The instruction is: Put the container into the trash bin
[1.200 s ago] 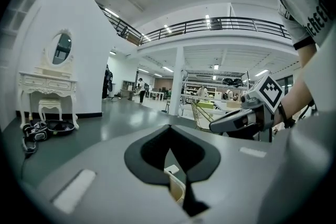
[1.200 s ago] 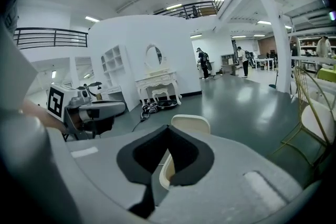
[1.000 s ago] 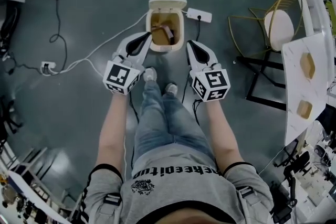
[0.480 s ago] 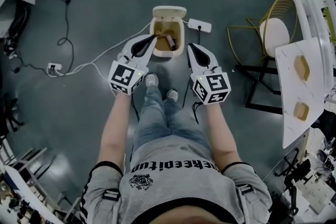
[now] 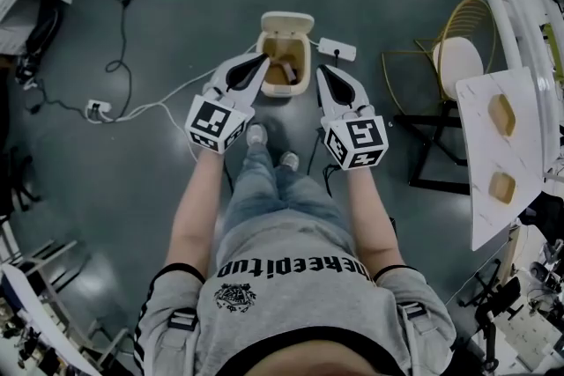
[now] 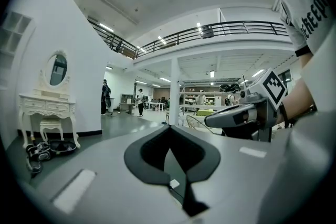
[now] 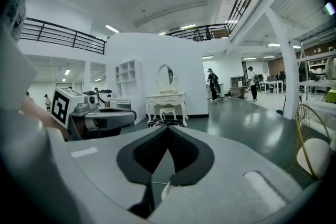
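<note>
Standing over the trash bin [image 5: 307, 59], you hold the left gripper [image 5: 261, 60] and right gripper [image 5: 322, 70] on either side of it, each with its jaws pressed together on nothing. The container [image 5: 278, 77] lies inside the bin, a brownish shape too small to make out clearly. The left gripper's tip covers part of the bin's left rim.

Grey, black-padded left gripper [image 6: 170, 129] pointed level, jaws together, empty; right gripper [image 6: 212, 120] alongside; white ornate dressing table [image 6: 46, 107] far left.
</note>
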